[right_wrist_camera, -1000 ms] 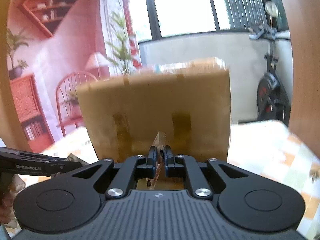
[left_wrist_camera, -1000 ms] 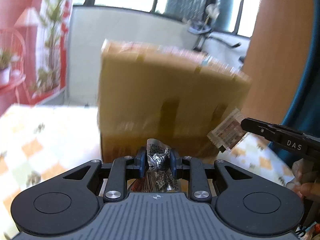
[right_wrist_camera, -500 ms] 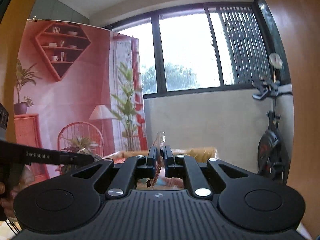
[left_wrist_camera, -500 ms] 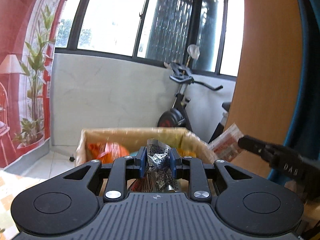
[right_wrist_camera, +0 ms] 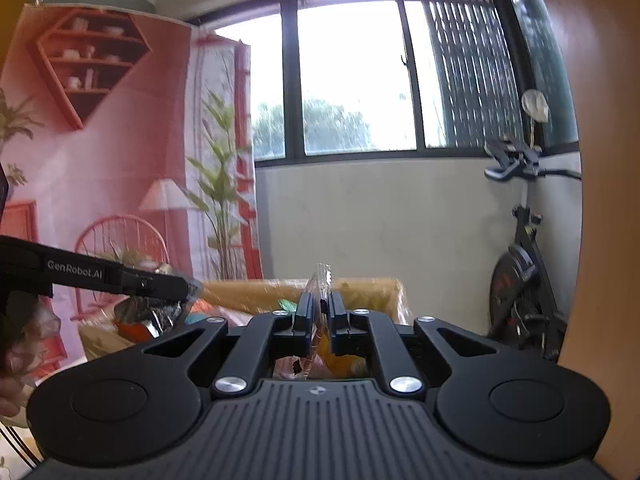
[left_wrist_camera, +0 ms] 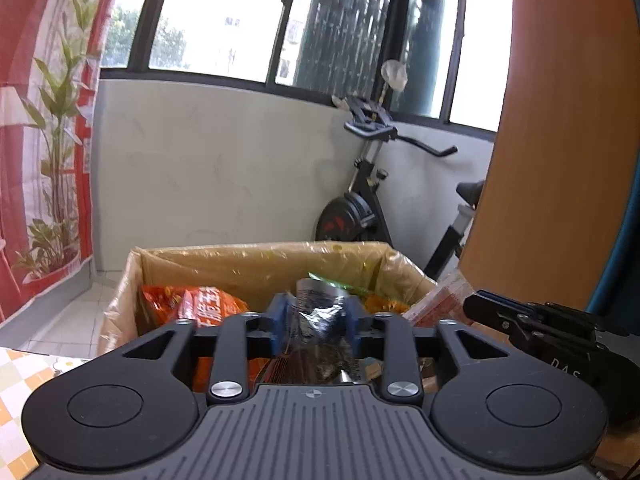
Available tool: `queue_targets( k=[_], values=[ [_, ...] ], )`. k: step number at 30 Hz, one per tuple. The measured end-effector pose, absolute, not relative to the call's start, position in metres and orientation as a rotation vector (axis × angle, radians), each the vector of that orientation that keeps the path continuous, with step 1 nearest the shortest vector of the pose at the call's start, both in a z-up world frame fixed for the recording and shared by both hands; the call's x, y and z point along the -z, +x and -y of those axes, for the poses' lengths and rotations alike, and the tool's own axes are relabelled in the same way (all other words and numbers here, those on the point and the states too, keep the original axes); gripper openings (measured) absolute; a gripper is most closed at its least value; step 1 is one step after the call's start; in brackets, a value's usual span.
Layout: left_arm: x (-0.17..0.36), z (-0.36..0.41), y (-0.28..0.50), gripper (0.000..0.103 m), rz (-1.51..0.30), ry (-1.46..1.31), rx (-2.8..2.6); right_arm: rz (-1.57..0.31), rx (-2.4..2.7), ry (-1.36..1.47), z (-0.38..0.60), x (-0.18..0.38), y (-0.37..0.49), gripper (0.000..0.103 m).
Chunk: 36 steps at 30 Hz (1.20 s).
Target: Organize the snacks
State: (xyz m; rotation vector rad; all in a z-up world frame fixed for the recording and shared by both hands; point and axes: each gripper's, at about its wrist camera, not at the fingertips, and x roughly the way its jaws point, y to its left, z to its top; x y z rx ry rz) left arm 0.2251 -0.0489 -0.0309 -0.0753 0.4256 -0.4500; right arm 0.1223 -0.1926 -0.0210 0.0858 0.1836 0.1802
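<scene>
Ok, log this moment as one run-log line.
left gripper: opening, silver packet between jaws | right gripper: shut on clear packet | both over cardboard box

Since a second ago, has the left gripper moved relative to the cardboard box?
Yes. The left gripper rose from facing the cardboard box side to above its open top.

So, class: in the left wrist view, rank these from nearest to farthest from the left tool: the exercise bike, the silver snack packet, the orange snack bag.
1. Silver snack packet: between the fingers of the left tool, whose jaws are opening.
2. Orange snack bag: inside the cardboard box, left of the tool.
3. Exercise bike: beyond the box, against the wall, on the right.
</scene>
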Motion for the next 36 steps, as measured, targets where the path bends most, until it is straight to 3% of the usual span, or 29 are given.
queue_targets(
  k=[4,9,12,17,19,23,25,28,30,36],
  values=[
    [0.034,0.048,0.227,0.053,-0.435,-0.051,0.440,-0.214,-0.160,0.085,0.193,0.027,0.126,0.019],
    [0.029,0.039,0.226,0.081,-0.435,-0.063,0.416,-0.225,-0.113,0.076,0.193,0.026,0.126,0.021],
    [0.023,0.032,0.223,0.087,-0.431,-0.066,0.388,-0.225,-0.104,0.071,0.192,0.023,0.124,0.025],
    [0.010,0.020,0.213,0.092,-0.433,-0.057,0.343,-0.228,-0.092,0.070,0.188,0.014,0.117,0.041],
    [0.006,0.019,0.207,0.094,-0.431,-0.052,0.339,-0.226,-0.094,0.068,0.187,0.010,0.113,0.053],
    [0.000,0.012,0.190,0.095,-0.422,-0.047,0.331,-0.238,-0.110,0.058,0.180,0.001,0.104,0.070],
    [-0.002,0.010,0.182,0.095,-0.426,-0.056,0.311,-0.253,-0.115,0.059,0.176,-0.002,0.100,0.084],
    [-0.005,0.006,0.167,0.096,-0.426,-0.056,0.297,-0.273,-0.129,0.099,0.172,-0.006,0.093,0.093],
    [-0.007,0.007,0.156,0.097,-0.419,-0.030,0.253,-0.279,-0.140,0.135,0.172,-0.009,0.086,0.099],
    [-0.016,0.003,0.132,0.097,-0.407,-0.009,0.217,-0.344,-0.060,0.132,0.164,-0.019,0.073,0.100]
  ],
)
